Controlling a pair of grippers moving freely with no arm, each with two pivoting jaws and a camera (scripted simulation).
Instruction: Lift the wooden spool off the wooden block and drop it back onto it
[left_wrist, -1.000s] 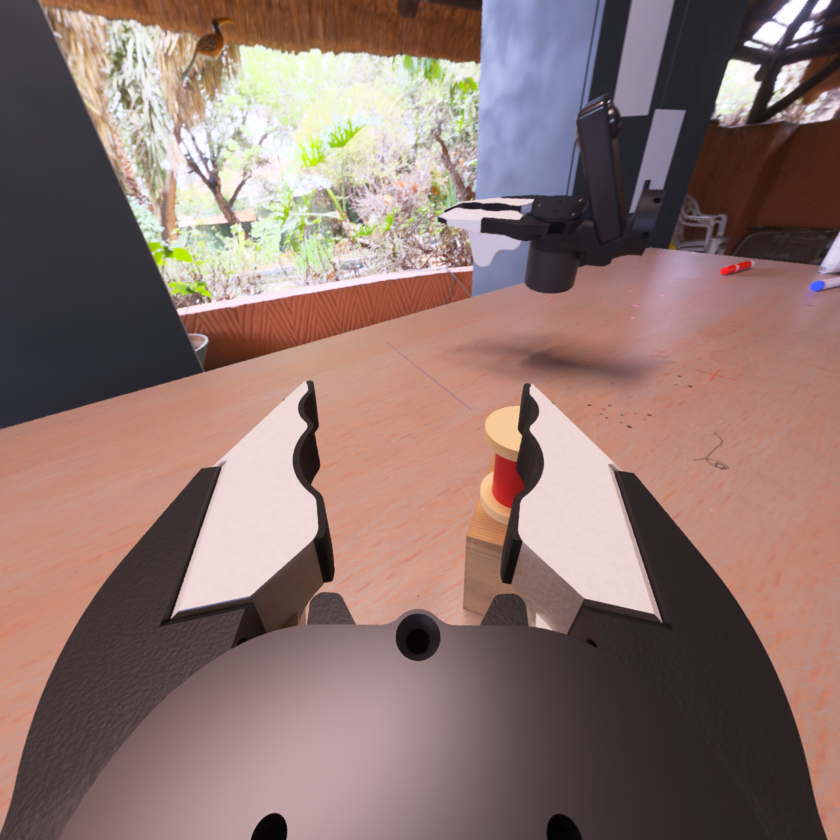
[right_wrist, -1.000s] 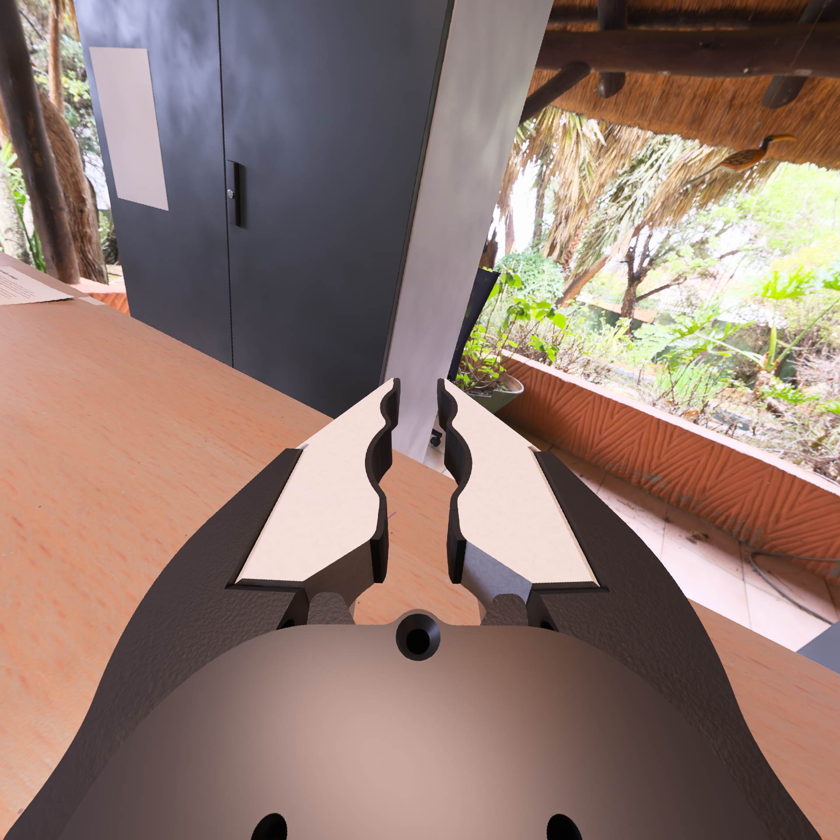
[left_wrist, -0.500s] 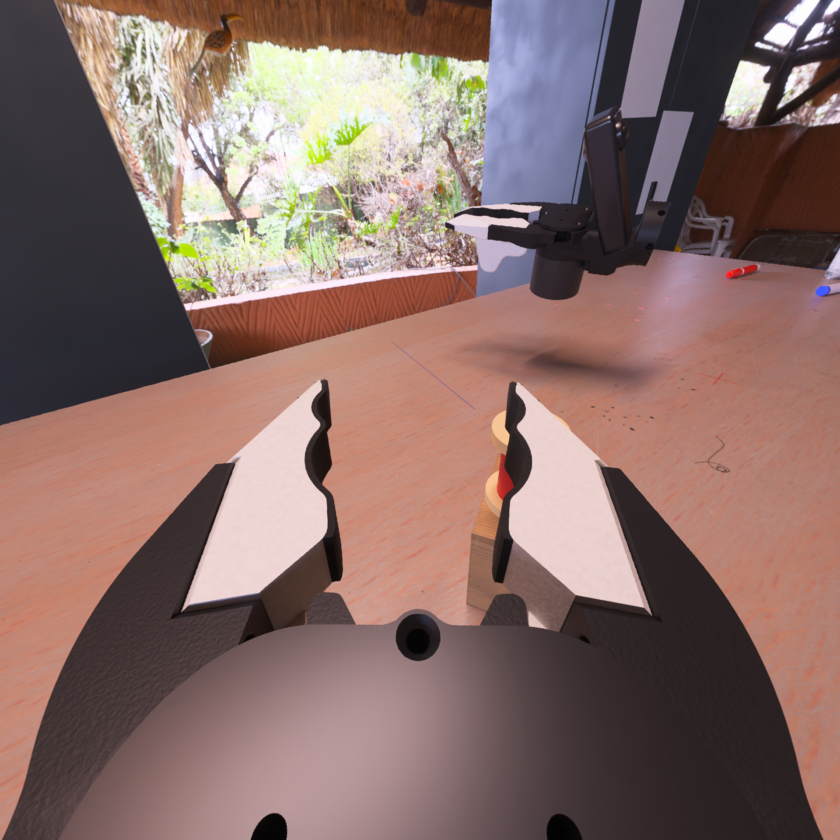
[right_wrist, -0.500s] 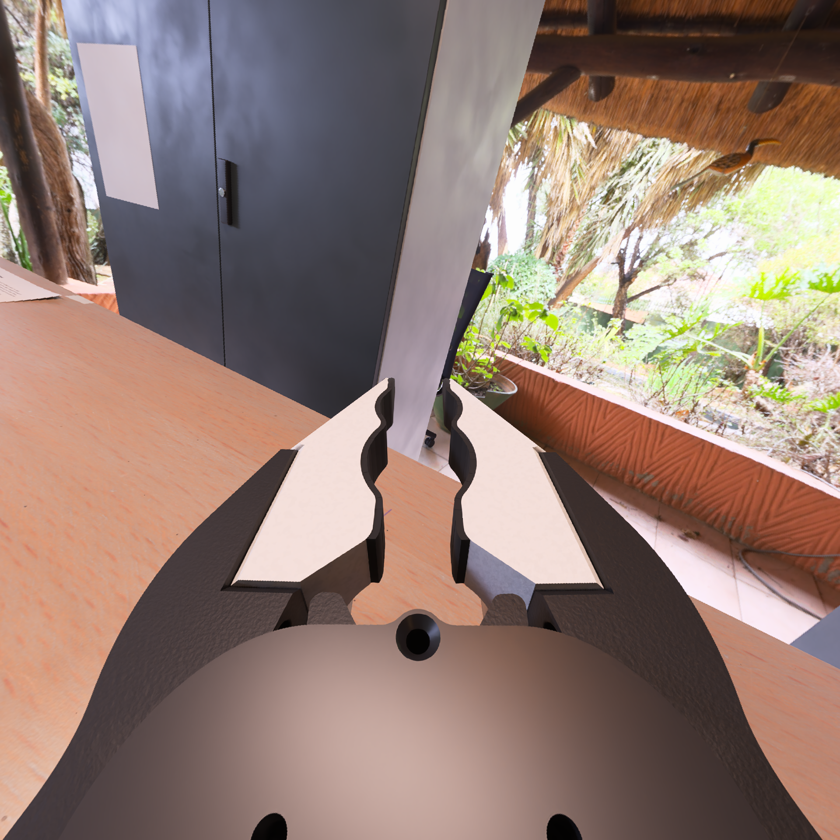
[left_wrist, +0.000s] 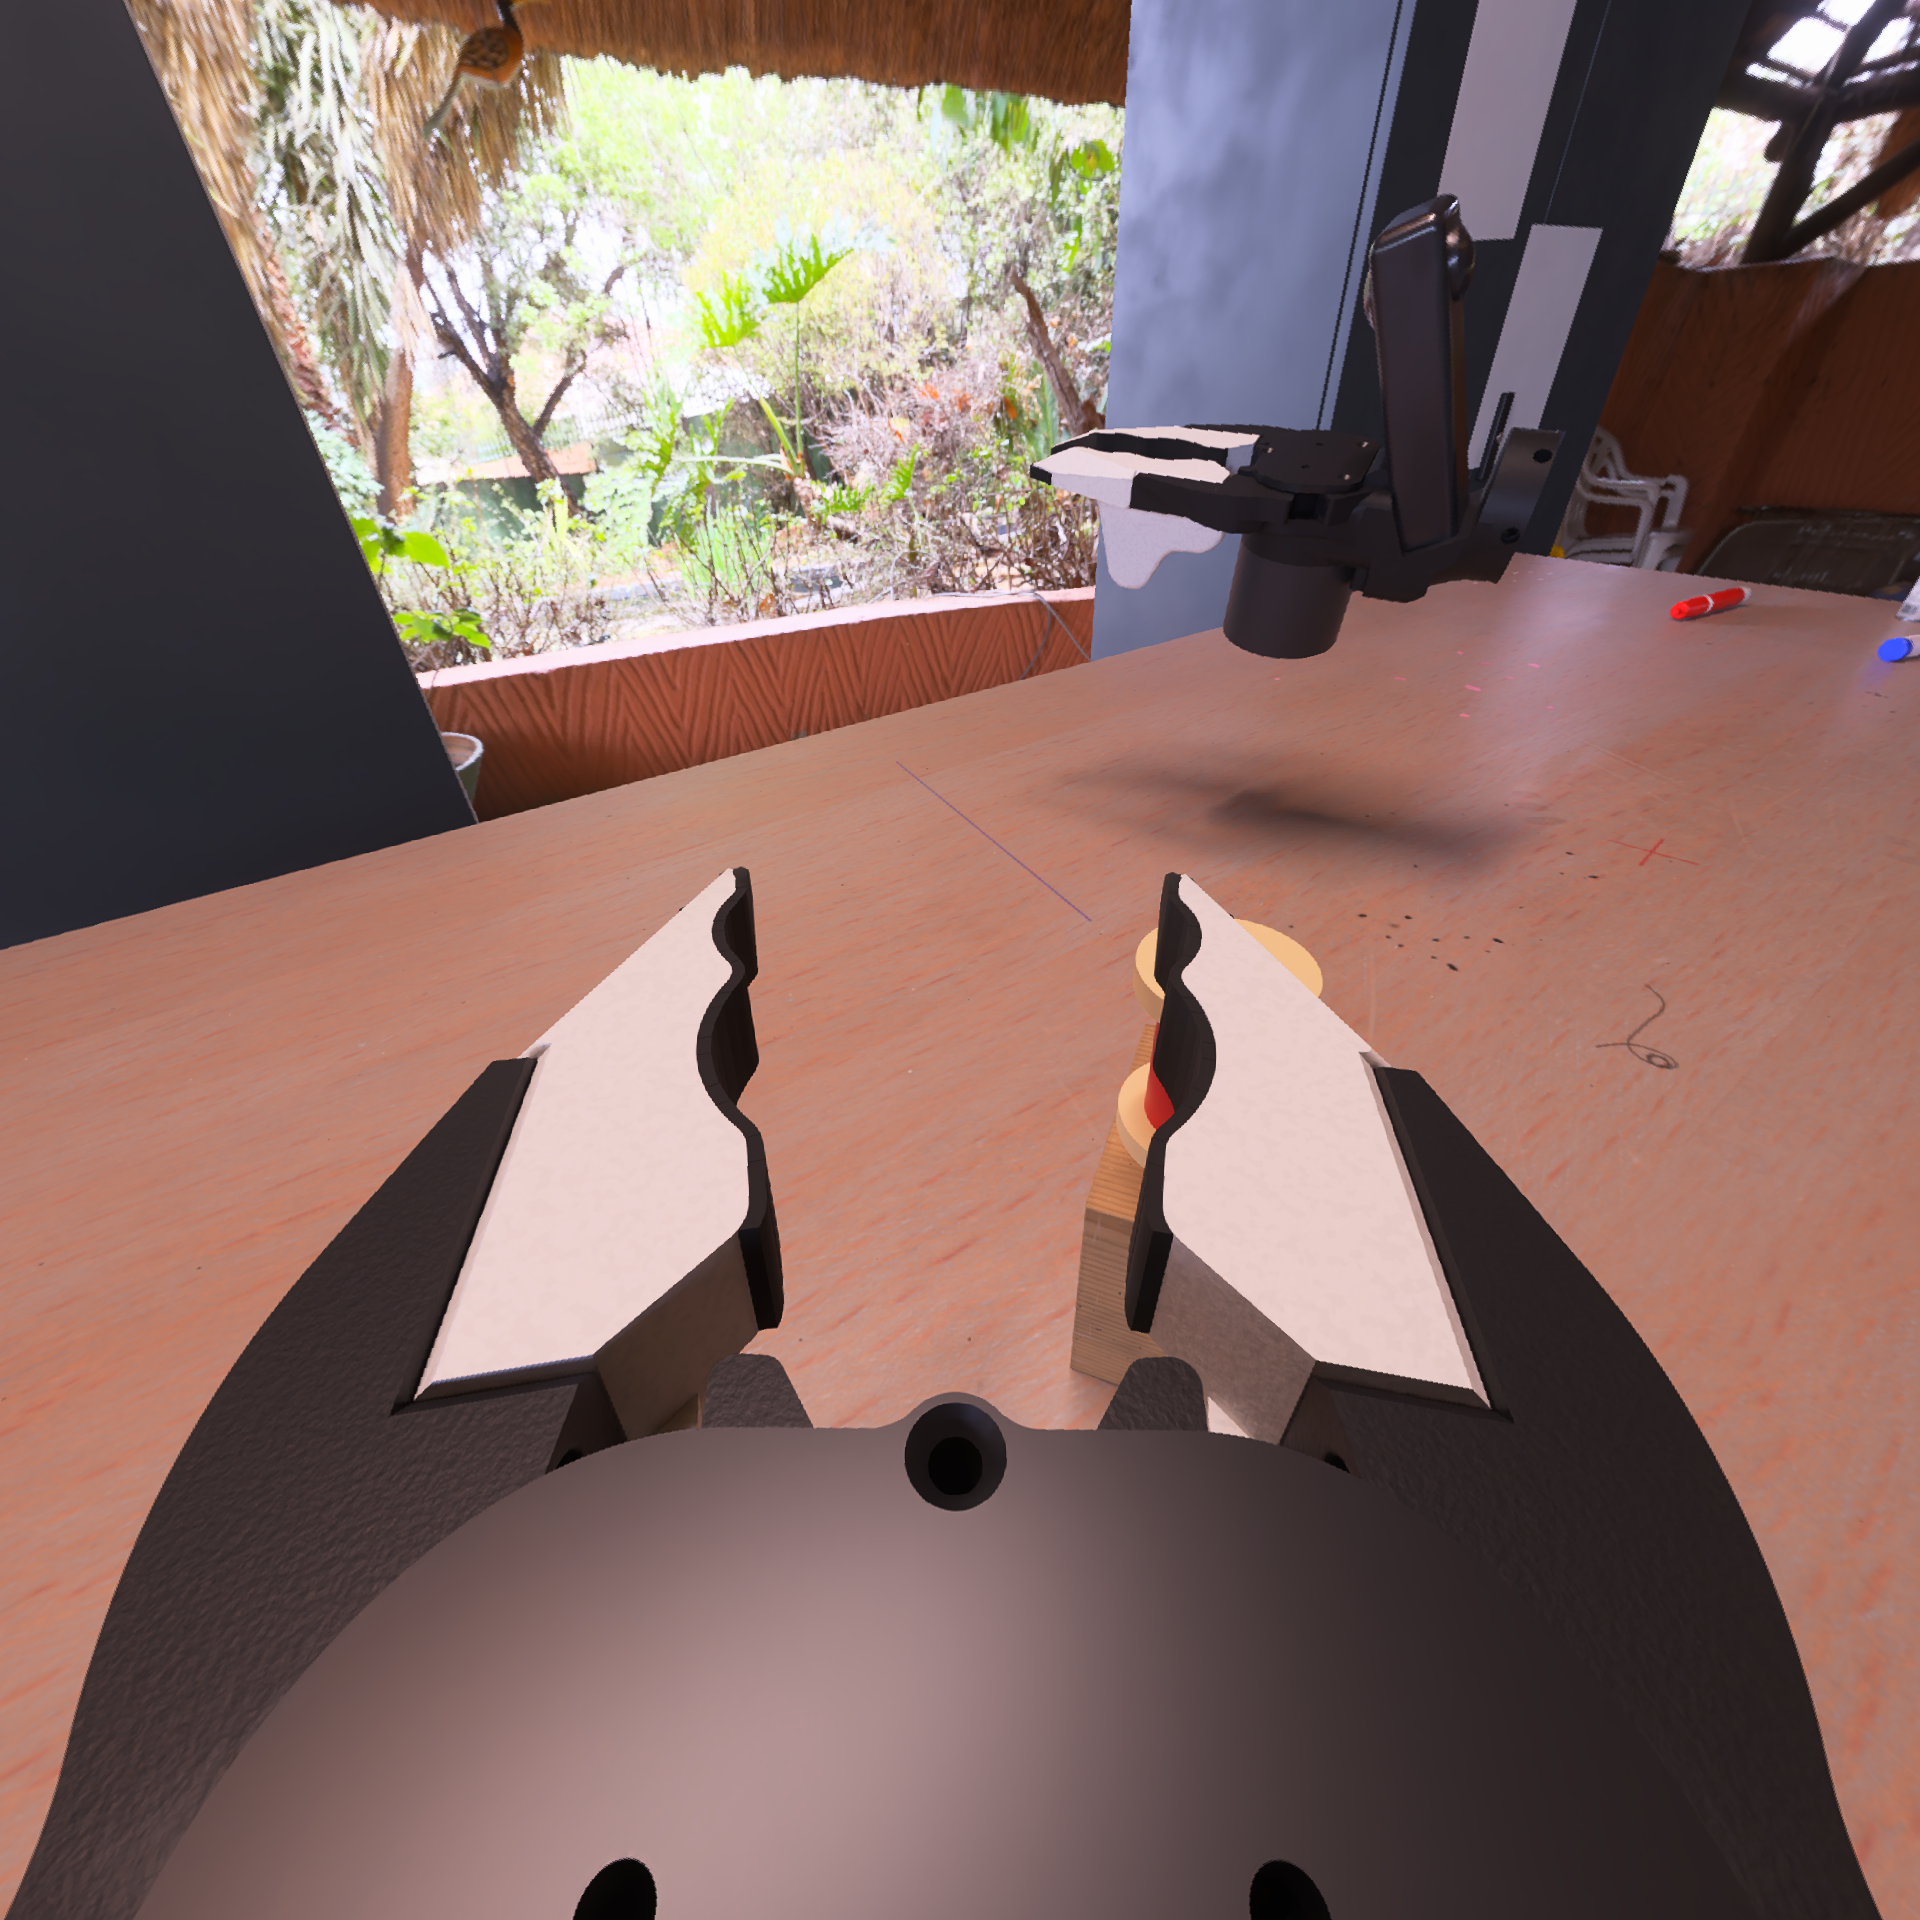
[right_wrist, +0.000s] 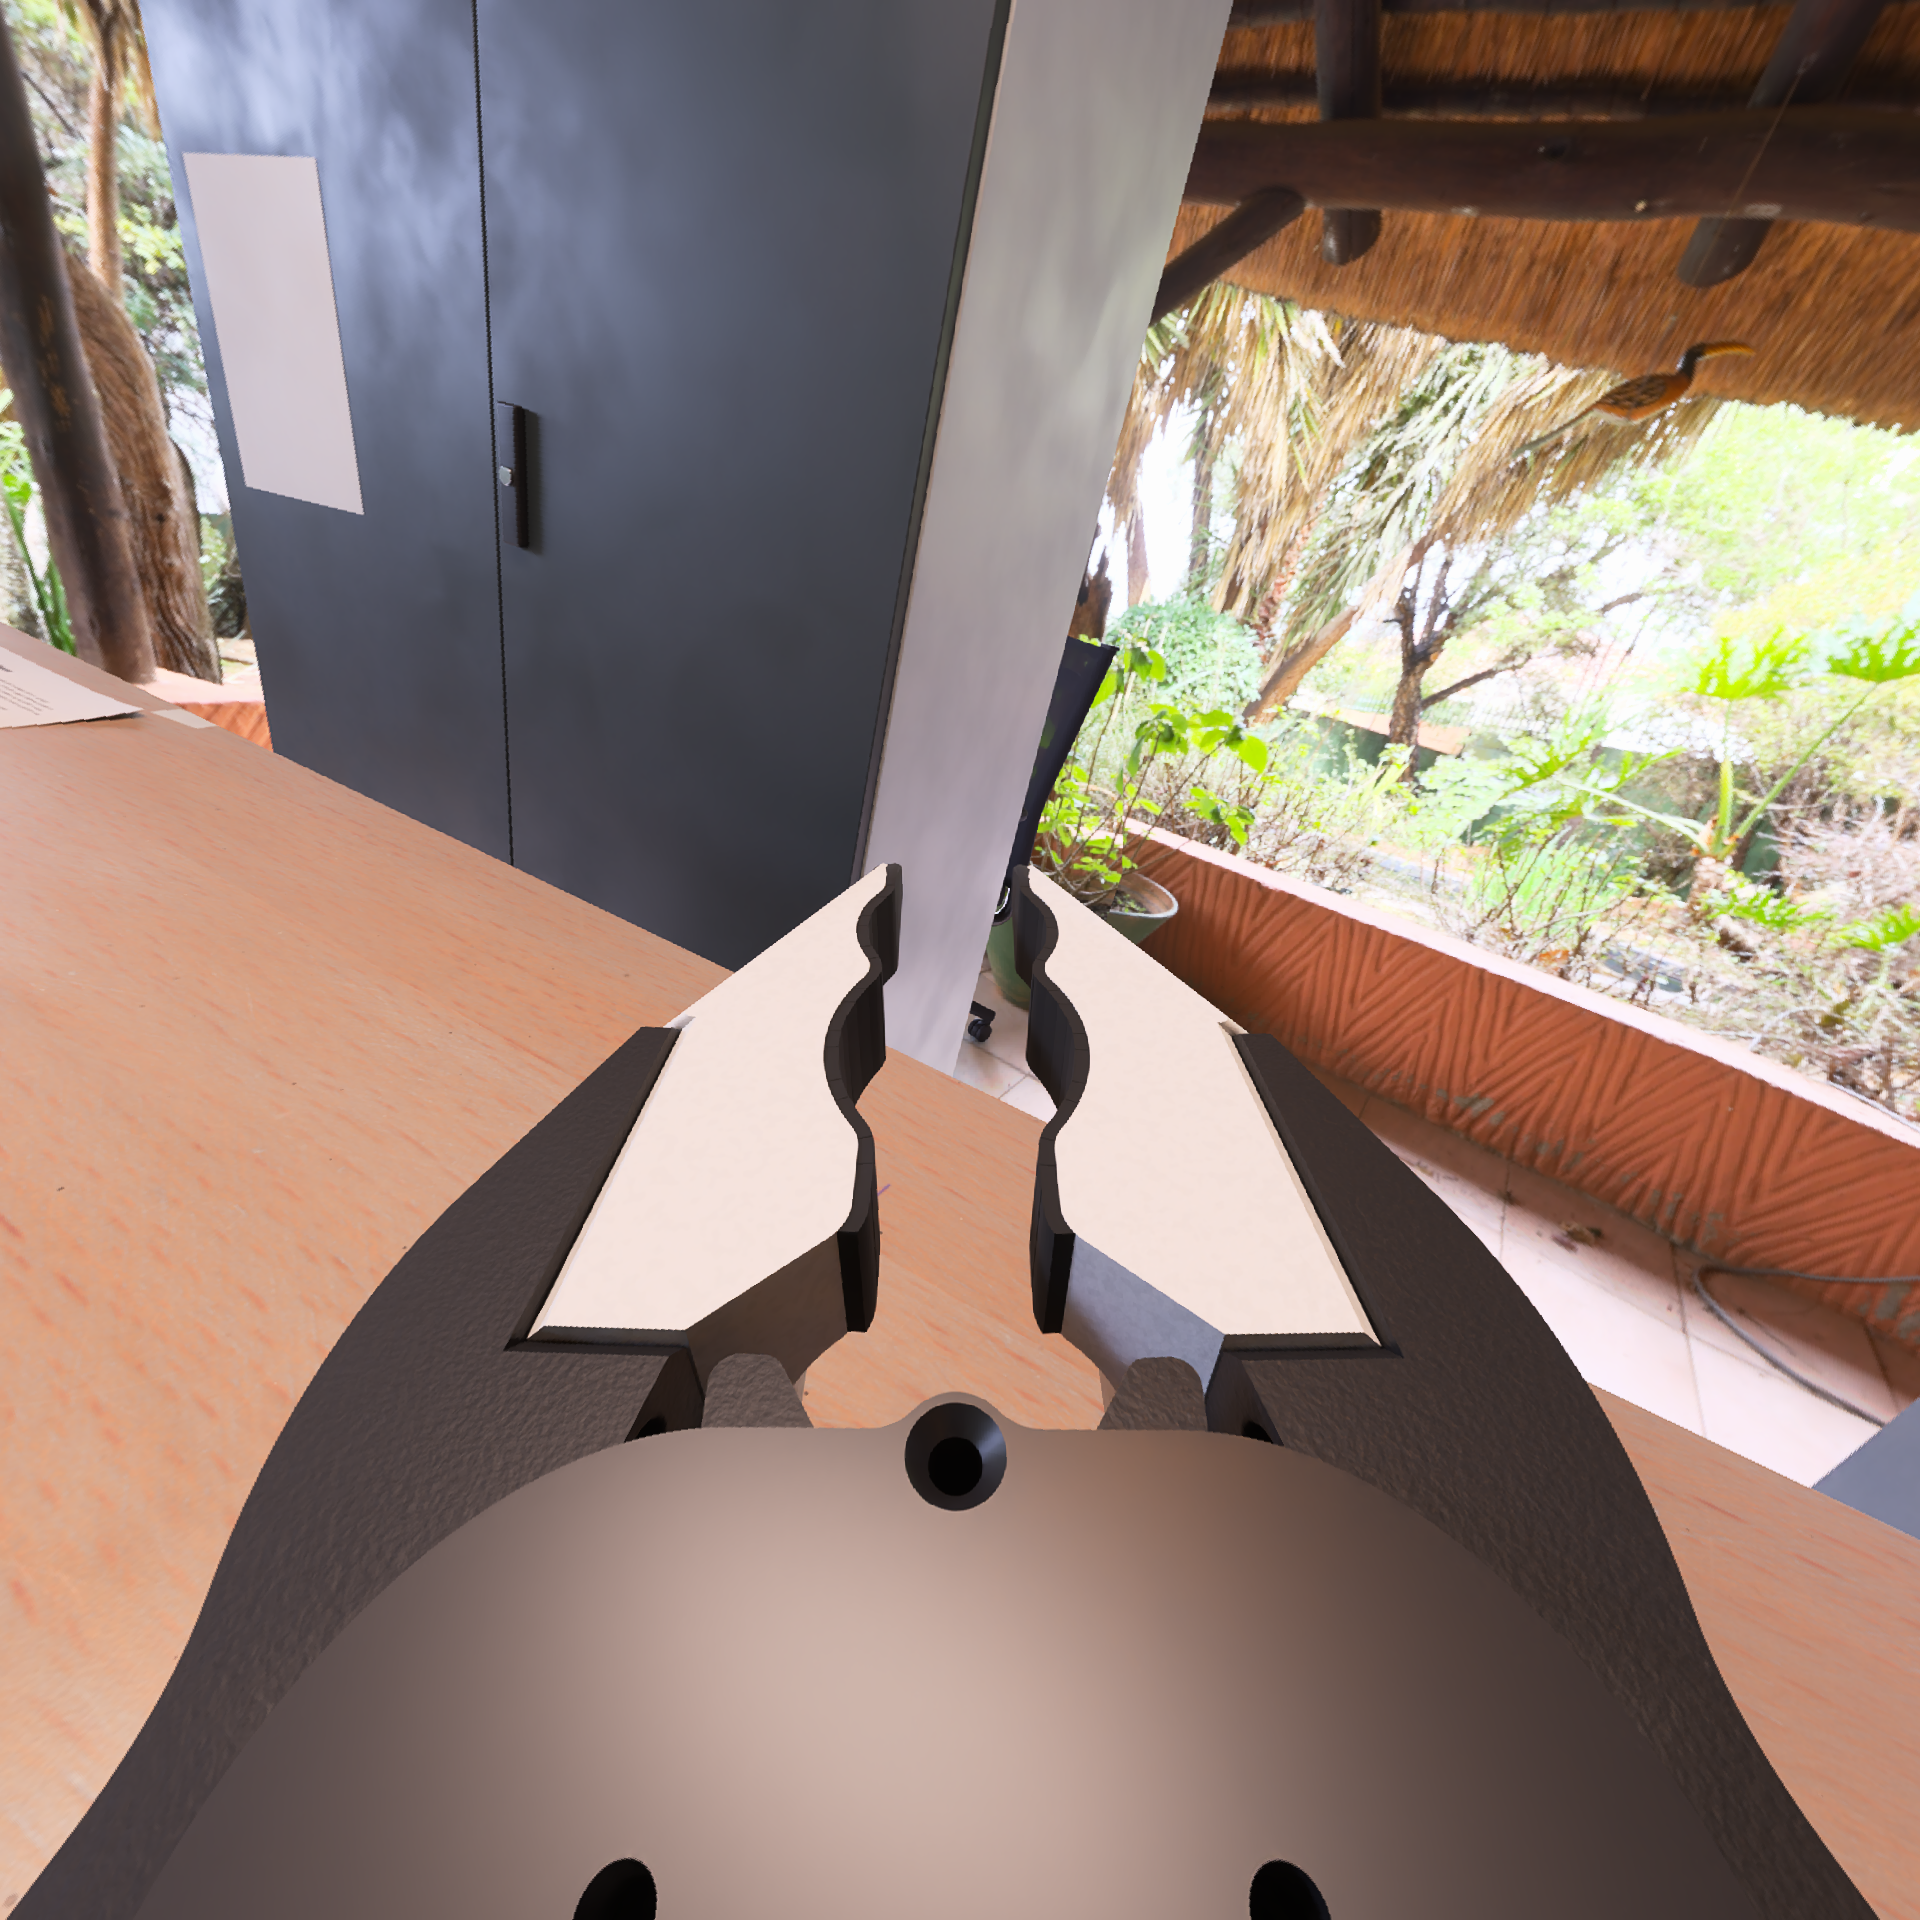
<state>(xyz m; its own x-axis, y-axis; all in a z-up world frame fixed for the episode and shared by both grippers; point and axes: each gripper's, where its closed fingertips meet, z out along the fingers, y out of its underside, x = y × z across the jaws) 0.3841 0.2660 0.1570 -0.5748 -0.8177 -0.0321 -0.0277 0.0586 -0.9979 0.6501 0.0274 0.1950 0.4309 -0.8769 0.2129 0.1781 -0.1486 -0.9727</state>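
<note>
In the left wrist view, a wooden spool (left_wrist: 1143, 982) with a red core stands upright on a pale wooden block (left_wrist: 1101, 1278) on the table (left_wrist: 312, 1039). My left gripper (left_wrist: 956, 894) is open and empty. Its right finger (left_wrist: 1278, 1143) covers most of the spool, which sits beside that finger and outside the gap between the jaws. My right gripper (right_wrist: 956, 883) hovers over the table near its edge, jaws a narrow gap apart with nothing between them. It also shows in the left wrist view (left_wrist: 1060, 473), far beyond the spool. The right wrist view shows neither spool nor block.
A red marker (left_wrist: 1709, 603) and a blue marker (left_wrist: 1896, 649) lie far right on the table. A sheet of paper (right_wrist: 52, 696) lies at the table's far left in the right wrist view. A dark cabinet (right_wrist: 623, 416) stands past the table edge.
My left gripper's jaws have narrowed a little, and more of the spool is now hidden behind its right finger. My right gripper's jaws have parted slightly.
</note>
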